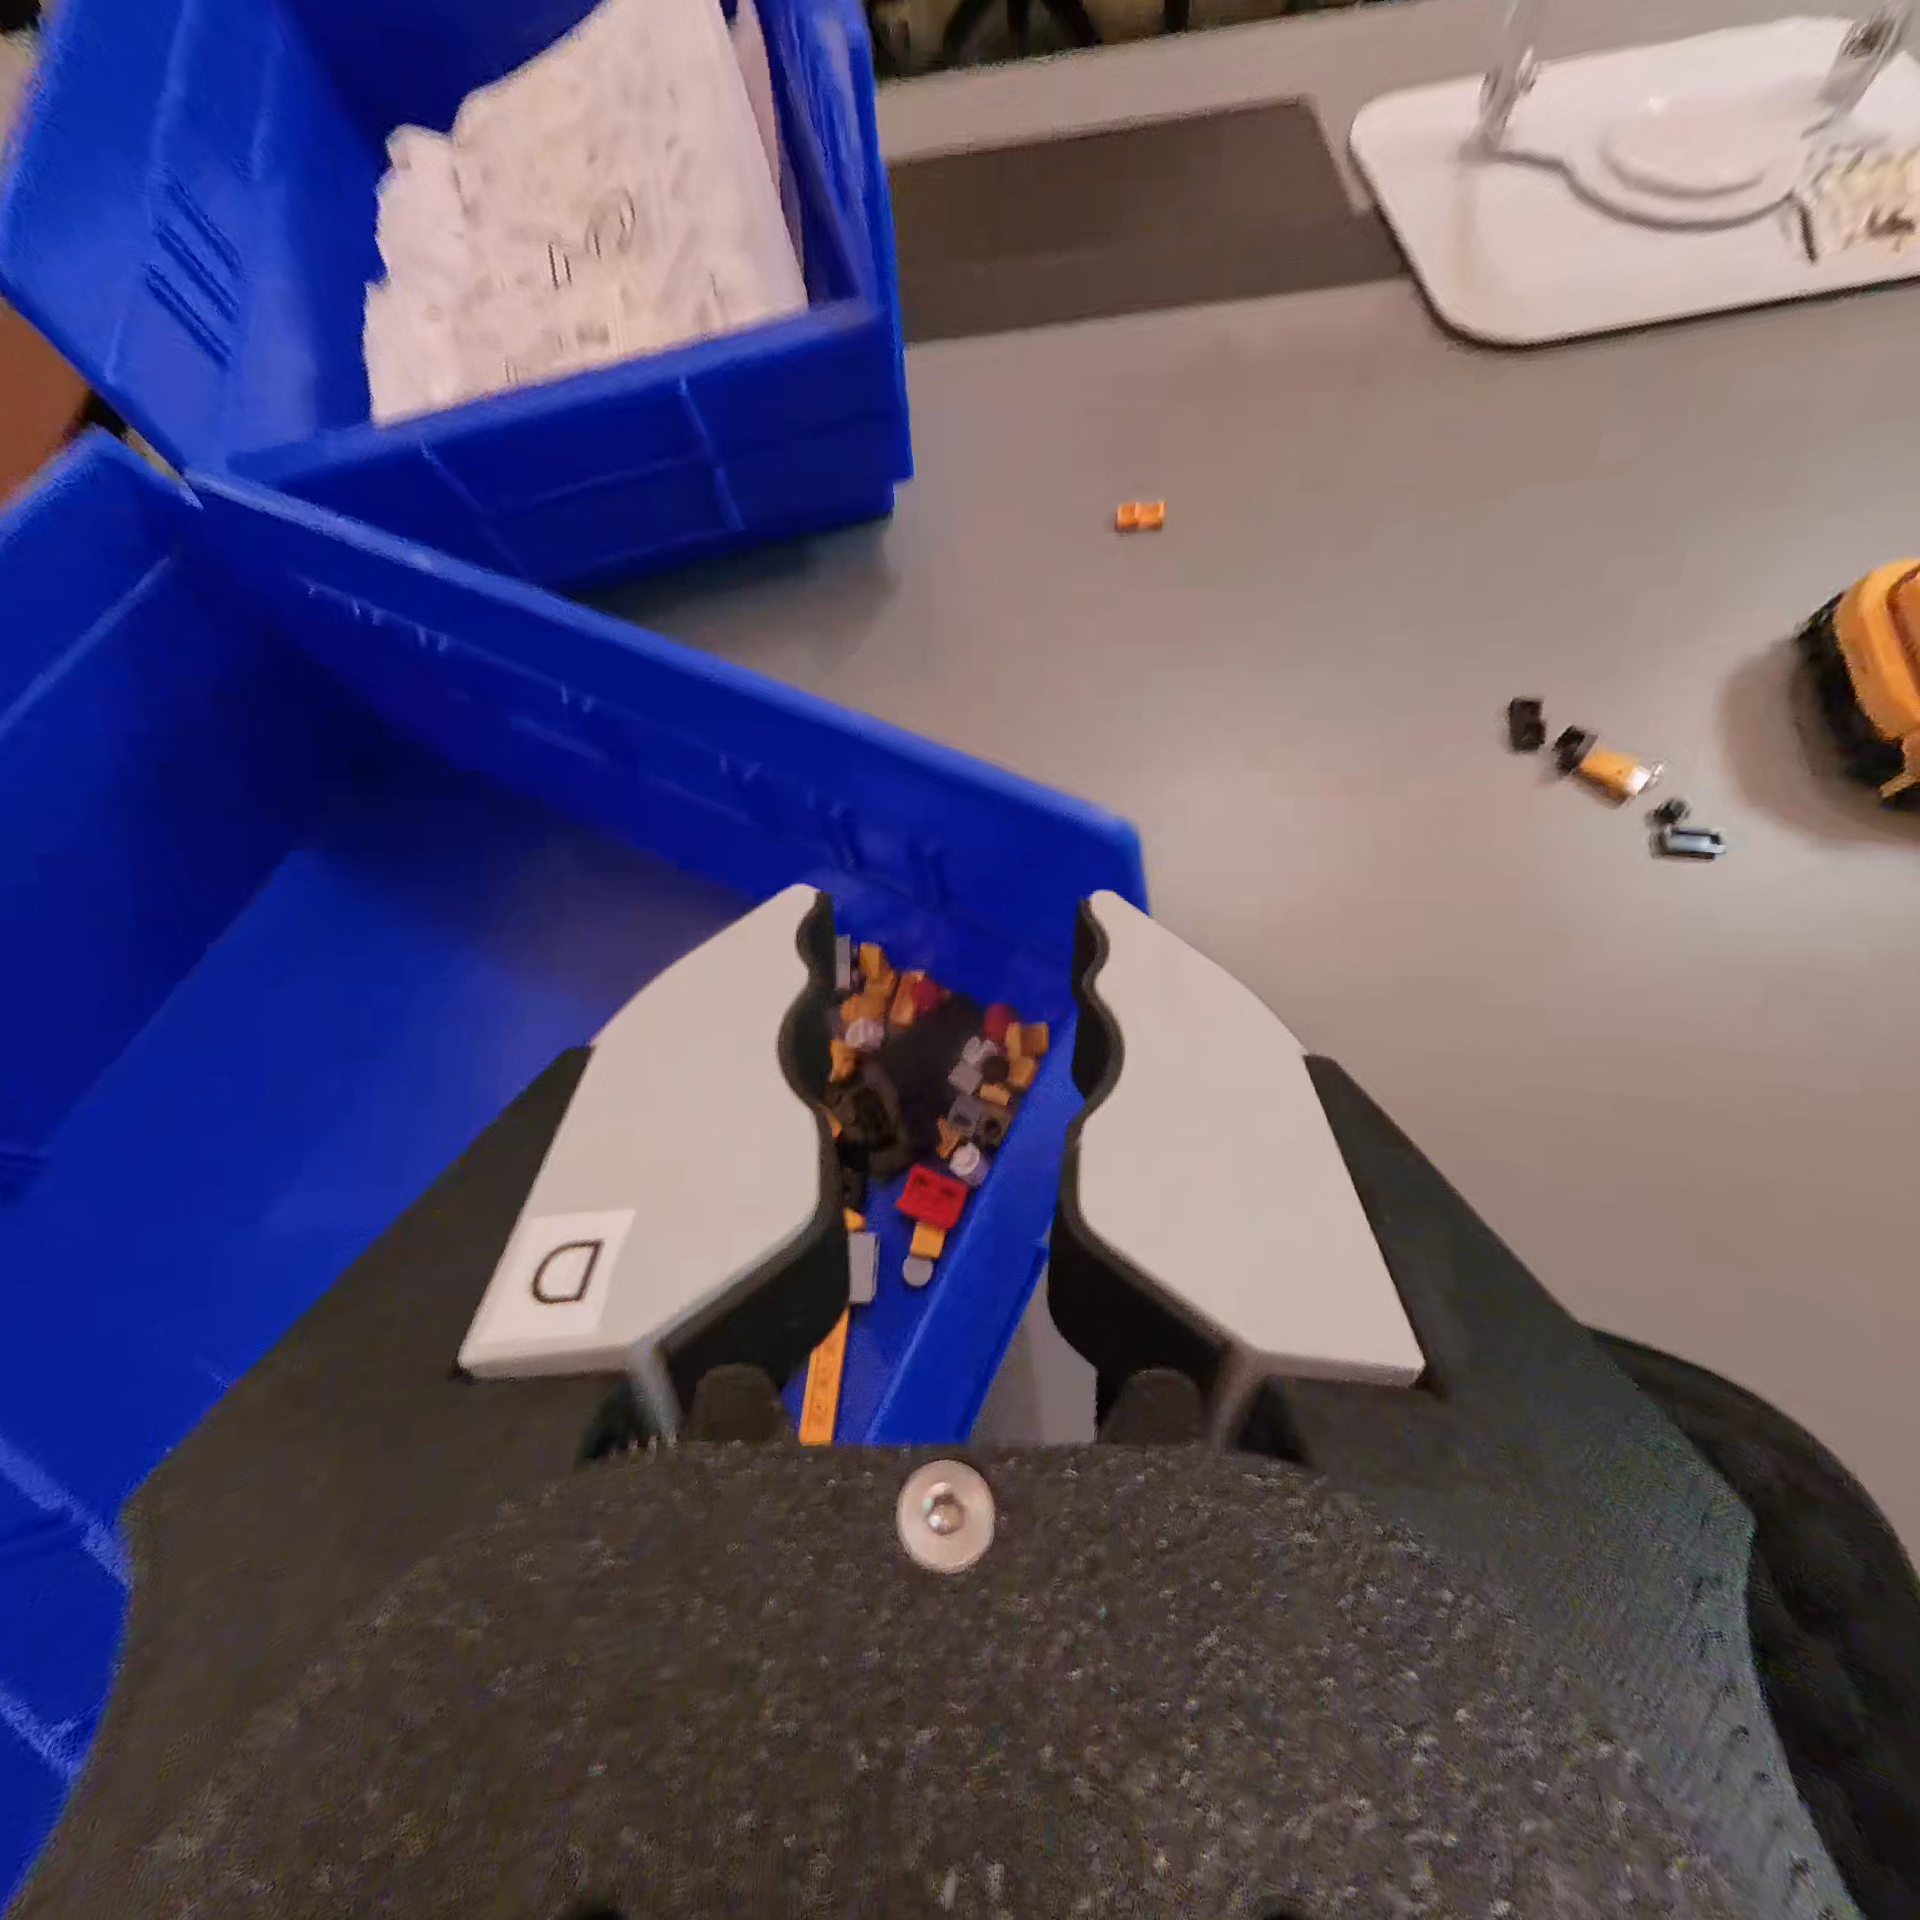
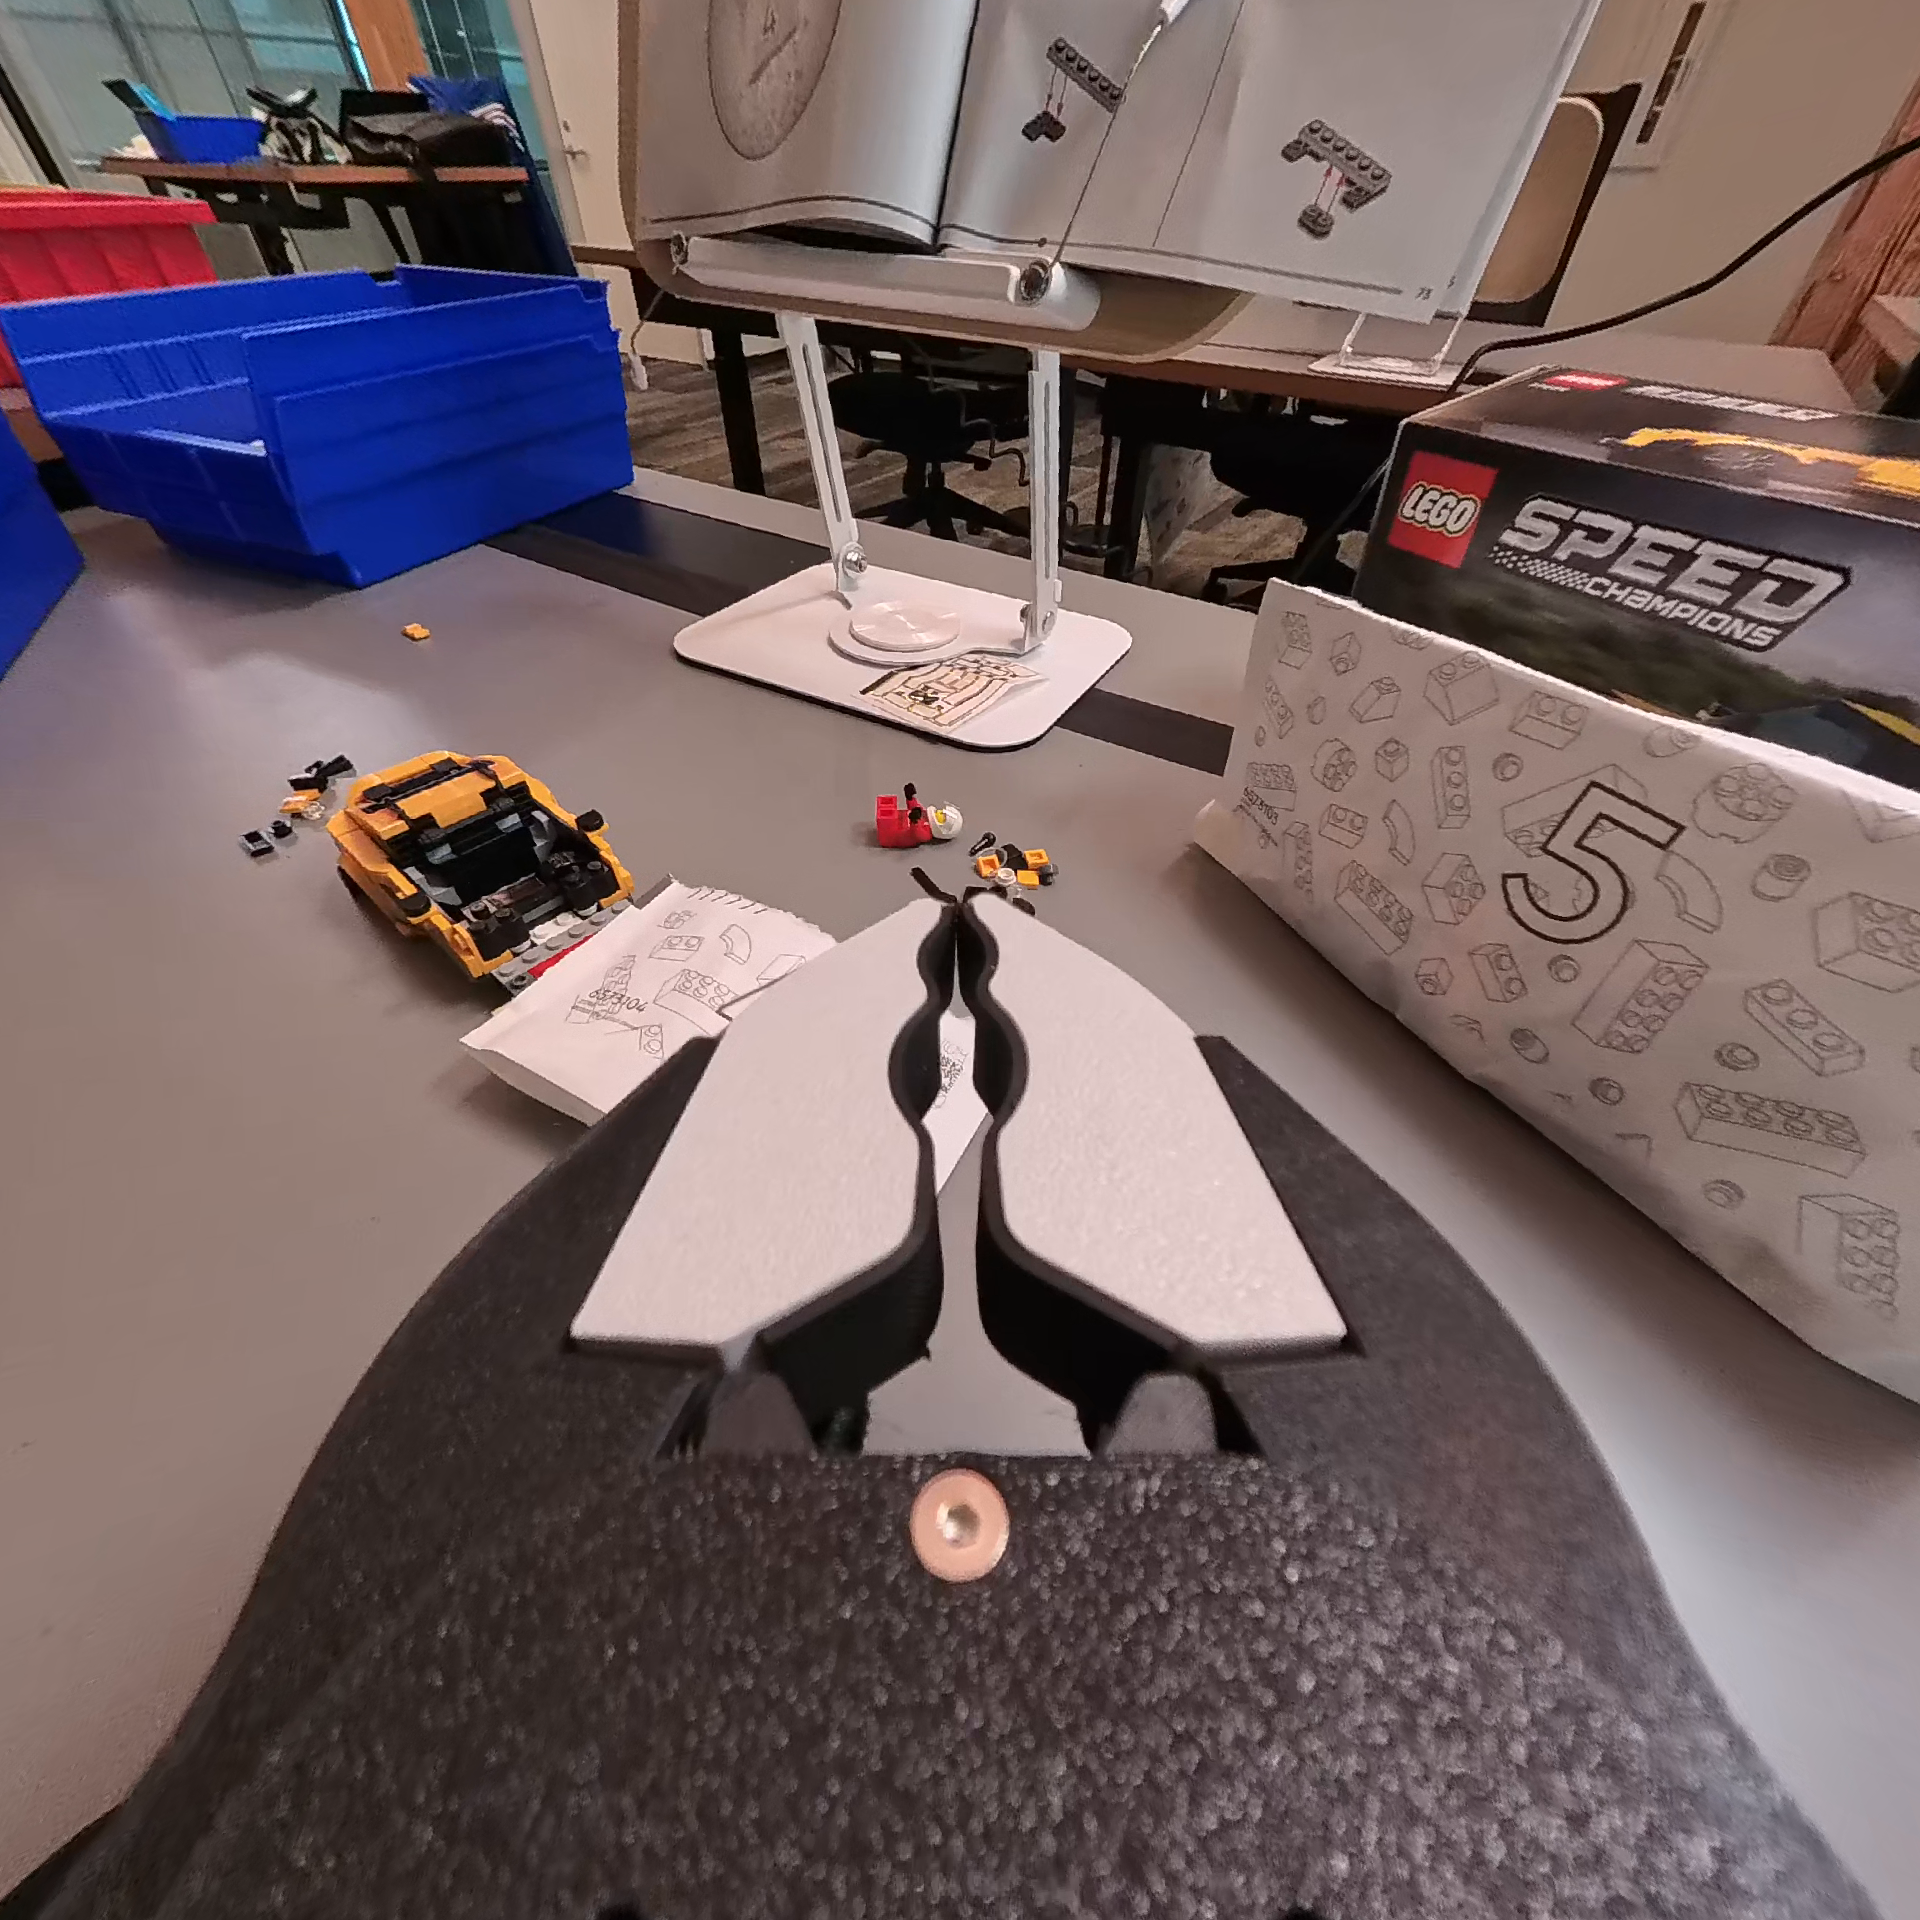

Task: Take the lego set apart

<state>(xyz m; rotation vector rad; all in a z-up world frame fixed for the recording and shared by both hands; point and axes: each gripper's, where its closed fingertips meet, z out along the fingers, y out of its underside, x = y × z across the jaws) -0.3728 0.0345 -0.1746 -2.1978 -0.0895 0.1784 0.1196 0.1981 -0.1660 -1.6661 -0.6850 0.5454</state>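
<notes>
Hovering over the near blue bin (image 1: 436,935), left hand-held gripper (image 1: 951,914) spread wide open, nothing between its fingers. Visible through the gap: a heap of loose bricks (image 1: 925,1081) in yellow, black, grey and red, lying on the bin floor against its right wall. Behind it, a second blue bin (image 1: 644,457) stuffed with white printed paper bags (image 1: 582,208). On the grey table (image 1: 1351,623) to the right: one small orange piece (image 1: 1140,515) alone, then a scatter of black and yellow bits (image 1: 1610,774) just beside the yellow car, cut off at the frame edge (image 1: 1870,675).

Held low above the table, right hand-held gripper (image 2: 961,914) closed, its fingertips meeting, gripping nothing that can be made out. Partly dismantled yellow and black lego car (image 2: 478,852) sitting far left of the gripper, roof off, interior exposed, its near end touching a white paper bag (image 2: 644,997) that lies flat under the gripper's tips. Small black and yellow parts (image 2: 296,805) just left of the car. Red piece with a minifigure (image 2: 920,821) and a little cluster of orange and black bits (image 2: 1013,862) just beyond the fingertips. White book stand (image 2: 904,644) farther back, holding an open instruction booklet (image 2: 1091,135). Large printed paper bag (image 2: 1579,935) leaning at right in front of the black set box (image 2: 1642,520).
</notes>
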